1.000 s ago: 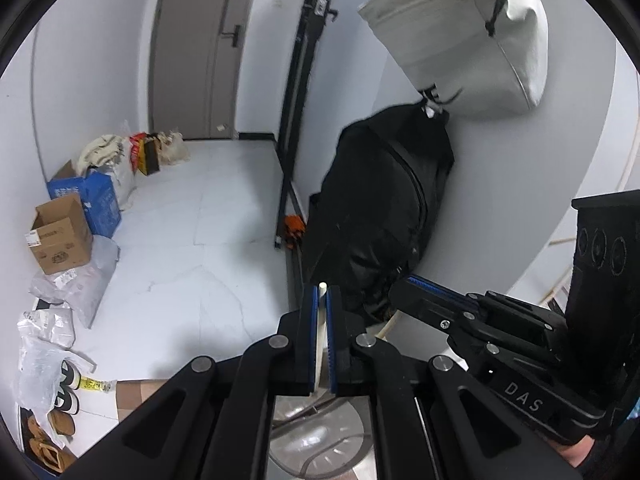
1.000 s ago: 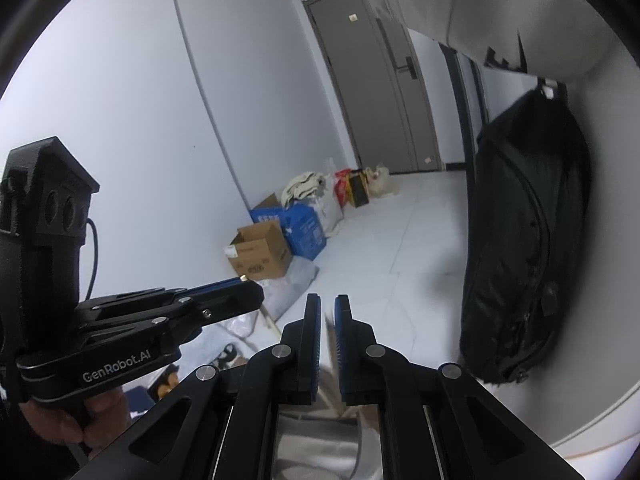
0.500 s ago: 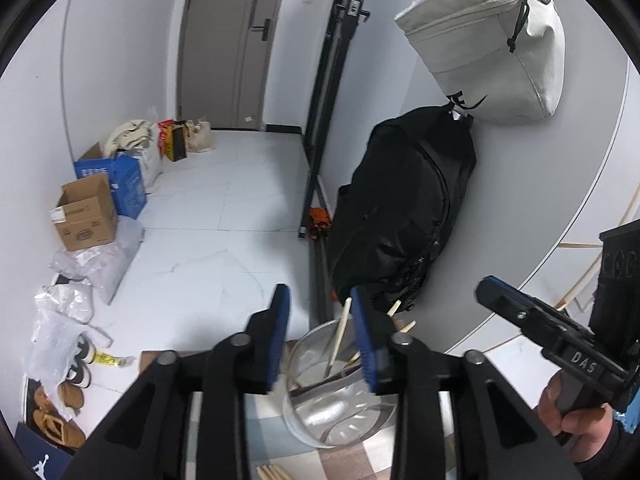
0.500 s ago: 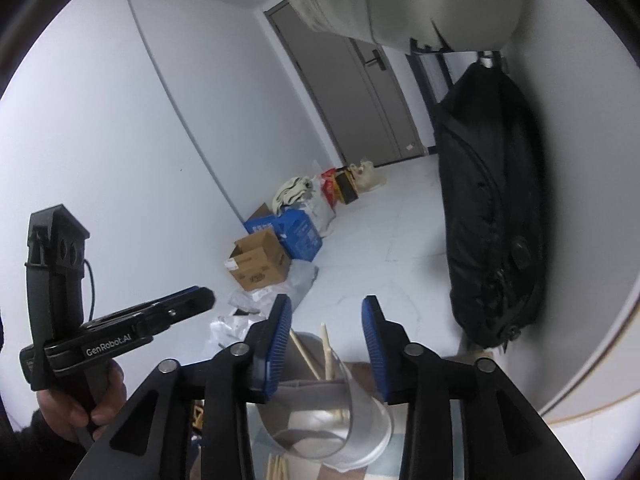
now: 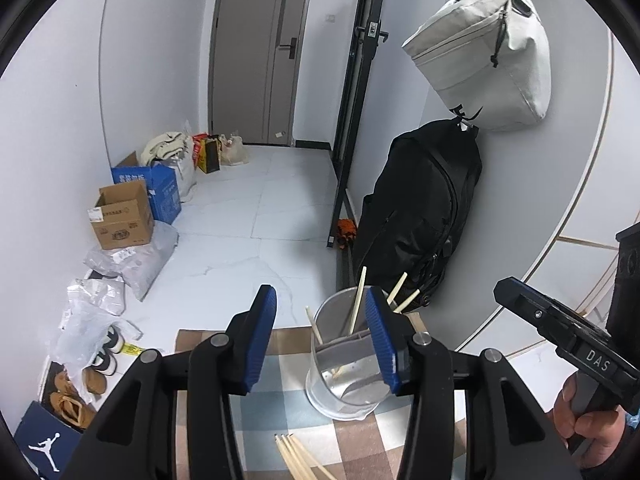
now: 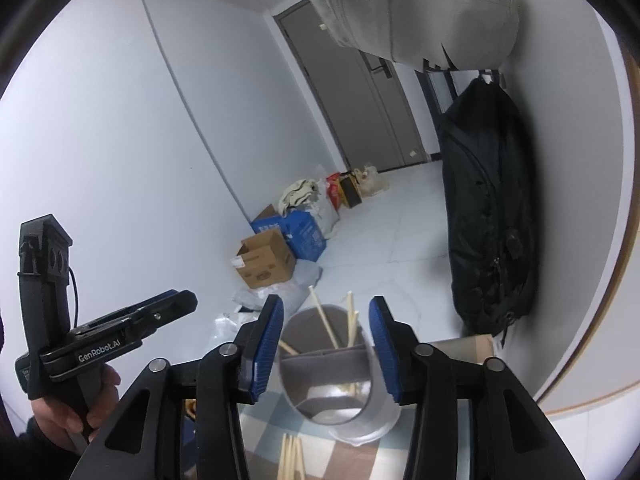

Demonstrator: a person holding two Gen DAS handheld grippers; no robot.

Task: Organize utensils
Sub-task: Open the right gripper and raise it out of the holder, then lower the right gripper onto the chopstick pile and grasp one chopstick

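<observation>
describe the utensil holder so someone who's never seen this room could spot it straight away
Start at the checked tablecloth in the foreground, in front of the black backpack hanging on the wall. The utensil holder stands on that cloth, just beyond the loose chopsticks. It alone is a shiny metal cylinder with an inner divider and chopsticks standing in it.

A table under a checked cloth point(image 5: 276, 408) carries a metal cup point(image 5: 344, 380) holding chopsticks, with loose chopsticks point(image 5: 298, 456) lying flat just before it
</observation>
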